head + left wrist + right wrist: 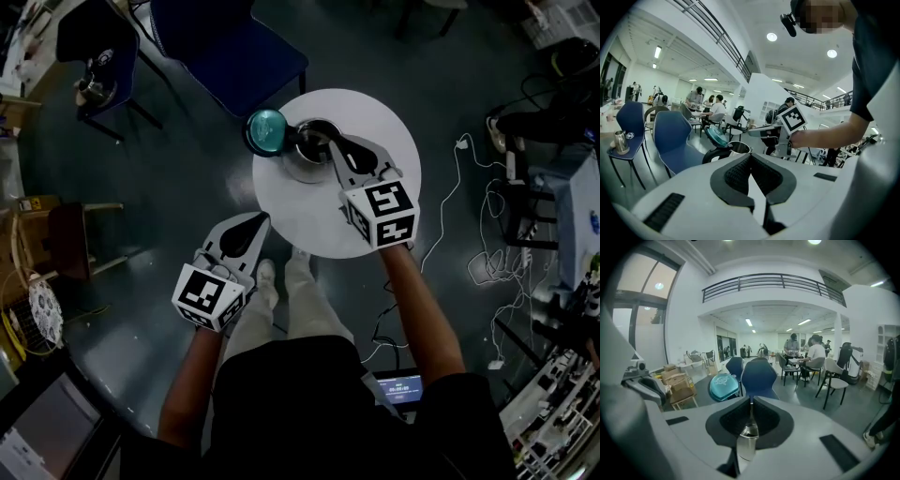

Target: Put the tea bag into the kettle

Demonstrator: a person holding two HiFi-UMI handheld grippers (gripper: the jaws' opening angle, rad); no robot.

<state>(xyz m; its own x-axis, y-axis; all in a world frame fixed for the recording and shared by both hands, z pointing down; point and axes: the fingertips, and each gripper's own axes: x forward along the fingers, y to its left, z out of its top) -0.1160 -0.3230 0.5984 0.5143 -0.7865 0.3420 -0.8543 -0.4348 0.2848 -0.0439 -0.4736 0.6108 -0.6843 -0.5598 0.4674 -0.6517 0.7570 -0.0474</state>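
Observation:
A steel kettle (302, 169) stands at the far side of the round white table (309, 228), its teal lid (265, 131) tipped open to the left. My right gripper (330, 143) hovers over the kettle's mouth with its jaws shut. In the right gripper view the kettle (747, 442) shows below the closed tips (751, 402), with the lid (724, 386) to the left. No tea bag shows in any view. My left gripper (260, 217) hangs shut and empty off the table's near-left edge; its own view looks across at the kettle (736, 149).
A blue chair (230, 47) stands just beyond the table and a darker chair (94, 47) with a cup on it at far left. White cables (457, 192) trail over the floor to the right. A small screen (398, 386) lies by the person's feet.

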